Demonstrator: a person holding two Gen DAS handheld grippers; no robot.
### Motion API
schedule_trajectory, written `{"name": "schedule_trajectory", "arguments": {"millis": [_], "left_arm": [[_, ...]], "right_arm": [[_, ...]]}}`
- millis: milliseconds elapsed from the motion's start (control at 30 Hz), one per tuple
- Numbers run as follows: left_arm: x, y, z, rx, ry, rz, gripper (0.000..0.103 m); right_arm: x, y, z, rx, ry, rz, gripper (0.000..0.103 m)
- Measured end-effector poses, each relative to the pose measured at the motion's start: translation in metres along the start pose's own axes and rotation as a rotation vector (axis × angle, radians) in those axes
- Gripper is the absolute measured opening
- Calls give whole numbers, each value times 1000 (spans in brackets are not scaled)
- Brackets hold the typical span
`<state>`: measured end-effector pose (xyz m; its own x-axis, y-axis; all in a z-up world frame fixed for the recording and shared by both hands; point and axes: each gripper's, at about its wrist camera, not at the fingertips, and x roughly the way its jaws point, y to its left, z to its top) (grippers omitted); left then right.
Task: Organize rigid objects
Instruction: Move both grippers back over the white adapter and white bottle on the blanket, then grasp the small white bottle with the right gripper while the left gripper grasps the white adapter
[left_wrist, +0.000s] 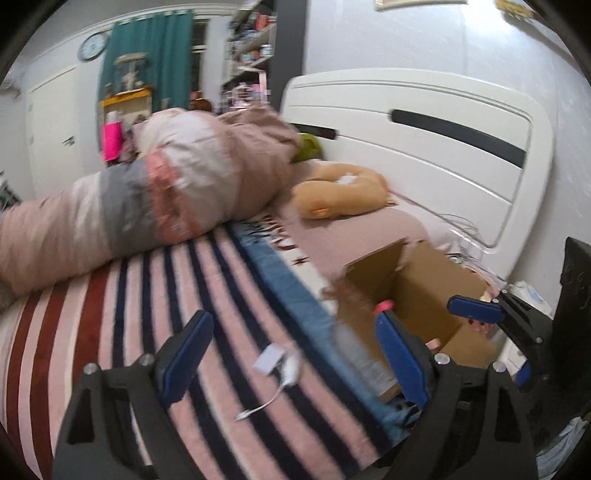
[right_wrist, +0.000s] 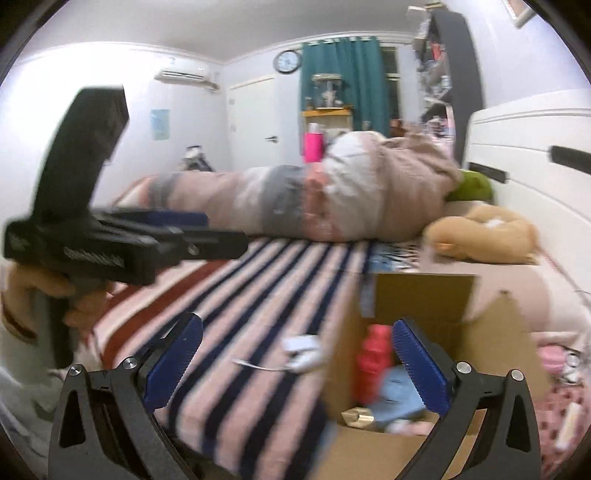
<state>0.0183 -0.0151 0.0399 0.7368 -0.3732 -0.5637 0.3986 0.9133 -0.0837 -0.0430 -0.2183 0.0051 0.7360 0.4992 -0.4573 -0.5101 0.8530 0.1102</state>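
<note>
An open cardboard box (left_wrist: 421, 295) (right_wrist: 424, 306) stands on the bed by the striped blanket. In the right wrist view it holds a red bottle (right_wrist: 373, 354), a blue item (right_wrist: 400, 395) and a brass piece (right_wrist: 358, 417). A white charger with a cable (left_wrist: 280, 365) (right_wrist: 303, 350) lies on the blanket just left of the box. My left gripper (left_wrist: 291, 343) is open and empty above the charger; it also shows from the side in the right wrist view (right_wrist: 207, 229). My right gripper (right_wrist: 297, 350) is open and empty, over the box's left edge; its fingers (left_wrist: 476, 308) show above the box.
A rolled pink-and-grey duvet (left_wrist: 147, 199) (right_wrist: 314, 199) lies across the bed. A tan plush toy (left_wrist: 340, 192) (right_wrist: 484, 232) and a green cushion (right_wrist: 472, 186) sit by the white headboard (left_wrist: 424, 147). Pink clutter (right_wrist: 557, 362) lies right of the box.
</note>
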Motion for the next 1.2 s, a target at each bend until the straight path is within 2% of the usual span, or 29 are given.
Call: {"name": "schedule_trajectory", "arguments": {"millis": [67,133,233,367,567,633,733,833,967,1067,1200], "left_arm": [[-3,21,-16,-17,2,28,88],[-4,43,-34,-33,6,55,88],[4,74,-54,-73,23,59,88],[18,108,-72,-103,22,56,89],[55,141,-93,-129,47,29,89],[67,149,-102,-145,64,14,88],[84,153,-119,-136,105,32,88],[93,156,-127,-146,135,54,88],[95,162,-133,-188,146,26,88],[91,162,-134,-177,138,56,88],[85,164,-136,-184,126,62,88]], "right_arm": [[15,13,0,-1,28,31,103],[31,32,-3,-18,20,59,103],[59,57,-7,-82,62,76,103],[102,68,-21,-50,136,40,103],[171,46,-52,26,286,-50,103],[186,36,-61,42,302,-81,103],[210,19,-74,30,323,-180,102],[226,-1,-81,66,353,-264,86],[239,-26,-79,192,361,-268,83],[248,-38,-73,254,354,-291,83],[266,-43,-68,258,370,-300,76]]}}
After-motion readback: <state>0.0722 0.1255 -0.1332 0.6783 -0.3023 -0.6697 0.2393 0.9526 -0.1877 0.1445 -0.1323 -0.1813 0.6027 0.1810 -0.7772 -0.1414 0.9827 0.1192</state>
